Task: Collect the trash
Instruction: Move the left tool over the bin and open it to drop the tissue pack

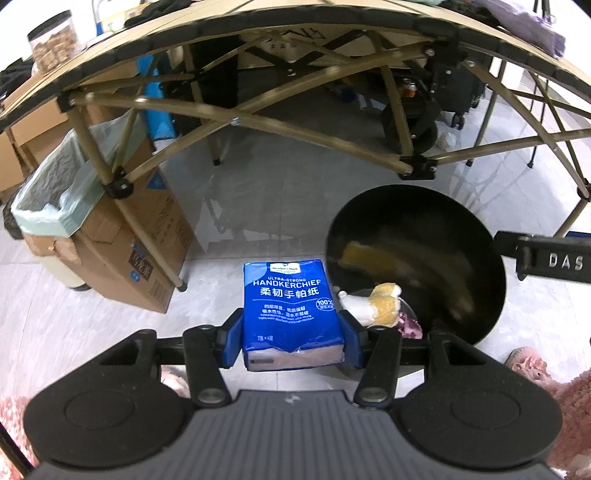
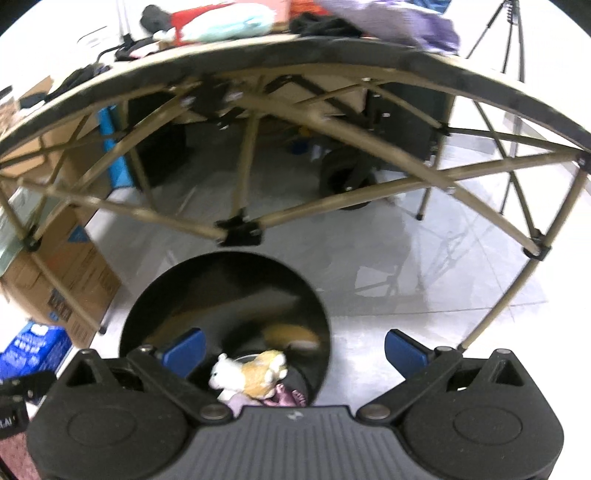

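My left gripper (image 1: 291,341) is shut on a blue handkerchief tissue pack (image 1: 290,310) and holds it above the floor, just left of a round black trash bin (image 1: 417,258). The bin holds a white and yellow plush toy (image 1: 376,304), a purple item and blurred yellow pieces. My right gripper (image 2: 295,349) is open and empty above the same bin (image 2: 225,314), with the plush toy (image 2: 251,374) between its fingers' line. The tissue pack shows at the right wrist view's left edge (image 2: 31,350).
A folding table (image 1: 295,40) with crossed tan legs (image 1: 236,120) stands over and behind the bin. A cardboard box (image 1: 140,236) and a bag-lined box (image 1: 55,192) sit at left. The right gripper's arm (image 1: 554,260) shows at right. A tripod (image 2: 509,33) stands far right.
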The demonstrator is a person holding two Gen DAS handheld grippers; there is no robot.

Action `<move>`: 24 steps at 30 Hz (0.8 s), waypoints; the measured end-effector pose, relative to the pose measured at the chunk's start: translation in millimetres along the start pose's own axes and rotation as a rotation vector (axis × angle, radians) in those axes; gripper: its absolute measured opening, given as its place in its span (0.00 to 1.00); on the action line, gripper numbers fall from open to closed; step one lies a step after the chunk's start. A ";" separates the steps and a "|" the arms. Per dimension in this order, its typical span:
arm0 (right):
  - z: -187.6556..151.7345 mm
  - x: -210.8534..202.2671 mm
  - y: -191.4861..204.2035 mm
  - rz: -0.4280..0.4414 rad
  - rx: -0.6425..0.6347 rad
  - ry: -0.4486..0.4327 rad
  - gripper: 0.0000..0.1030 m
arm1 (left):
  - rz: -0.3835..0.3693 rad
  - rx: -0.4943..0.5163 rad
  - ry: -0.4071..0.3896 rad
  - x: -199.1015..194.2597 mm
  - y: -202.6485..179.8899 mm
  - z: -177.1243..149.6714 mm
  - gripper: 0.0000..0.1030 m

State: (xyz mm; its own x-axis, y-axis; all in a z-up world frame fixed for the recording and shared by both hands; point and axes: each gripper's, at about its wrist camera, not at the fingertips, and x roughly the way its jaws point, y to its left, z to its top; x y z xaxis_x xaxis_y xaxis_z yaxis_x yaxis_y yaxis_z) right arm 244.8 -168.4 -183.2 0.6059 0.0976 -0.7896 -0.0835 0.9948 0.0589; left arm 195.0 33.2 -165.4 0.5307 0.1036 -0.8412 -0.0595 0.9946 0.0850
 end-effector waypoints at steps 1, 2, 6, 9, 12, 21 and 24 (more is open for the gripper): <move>0.7 -1.0 -4.4 -0.005 0.012 -0.005 1.00 | -0.001 0.009 -0.003 -0.1 -3.4 0.9 0.52; 1.3 -2.2 -8.6 -0.009 0.023 -0.009 1.00 | -0.005 0.018 -0.006 -0.2 -7.3 2.3 0.52; 3.3 -7.9 -23.1 -0.016 0.054 -0.031 1.00 | -0.025 0.043 -0.012 1.2 -20.7 8.5 0.52; 5.1 -11.9 -34.8 -0.027 0.081 -0.050 1.00 | -0.033 0.064 -0.016 2.8 -31.6 13.0 0.52; 5.8 -15.3 -47.0 -0.039 0.110 -0.063 1.00 | -0.045 0.080 -0.017 6.2 -41.8 19.4 0.52; 6.3 -23.3 -72.3 -0.056 0.183 -0.087 1.00 | -0.080 0.137 -0.031 17.0 -75.0 37.6 0.52; 6.6 -29.2 -74.3 -0.076 0.175 -0.114 1.00 | -0.097 0.150 -0.037 21.3 -87.2 44.7 0.52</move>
State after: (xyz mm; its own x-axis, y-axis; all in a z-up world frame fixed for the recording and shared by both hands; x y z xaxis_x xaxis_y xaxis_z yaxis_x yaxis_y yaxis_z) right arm 238.5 -245.0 -160.5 0.6916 0.0149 -0.7222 0.0982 0.9886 0.1144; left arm 249.3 -51.2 -166.9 0.5591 0.0044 -0.8291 0.1191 0.9892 0.0856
